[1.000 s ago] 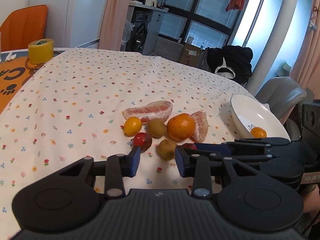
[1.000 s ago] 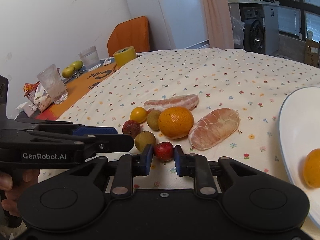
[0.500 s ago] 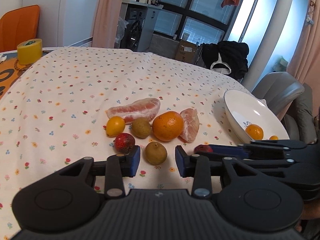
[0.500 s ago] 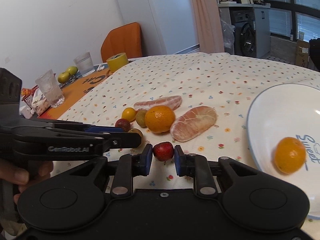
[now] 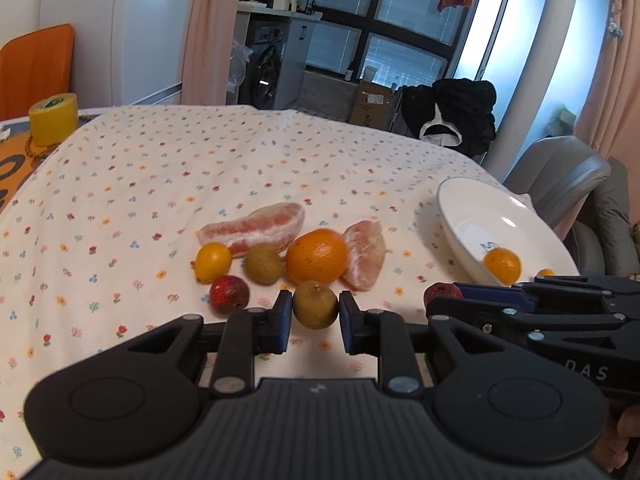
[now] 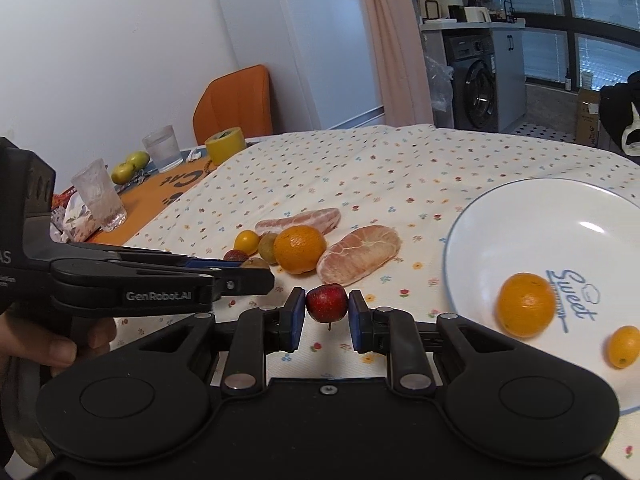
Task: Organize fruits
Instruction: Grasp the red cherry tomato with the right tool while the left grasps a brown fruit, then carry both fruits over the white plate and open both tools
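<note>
In the left wrist view my left gripper (image 5: 315, 322) is shut on a brown-green round fruit (image 5: 315, 305) that rests on the flowered cloth. Just beyond it lie a large orange (image 5: 317, 256), two peeled pomelo segments (image 5: 256, 228) (image 5: 366, 256), a yellow kumquat (image 5: 213, 262), another brown fruit (image 5: 264, 269) and a red fruit (image 5: 229, 294). My right gripper (image 6: 326, 318) is shut on a small red fruit (image 6: 326, 303), held above the cloth left of the white plate (image 6: 452, 240). On the plate lie a mandarin (image 6: 524, 305) and a kumquat (image 6: 623, 346).
At the table's far left stand a yellow tape roll (image 6: 225, 145), two glasses (image 6: 99, 202) (image 6: 162, 154) and green apples (image 6: 128, 166). An orange chair (image 6: 236, 104) is behind them. A grey chair (image 5: 560, 176) sits past the plate. A hand (image 6: 60, 344) holds the left gripper.
The right gripper has carried the red fruit rightward, nearer the plate. The left gripper has shifted to the brown-green fruit and its fingers have narrowed onto it.
</note>
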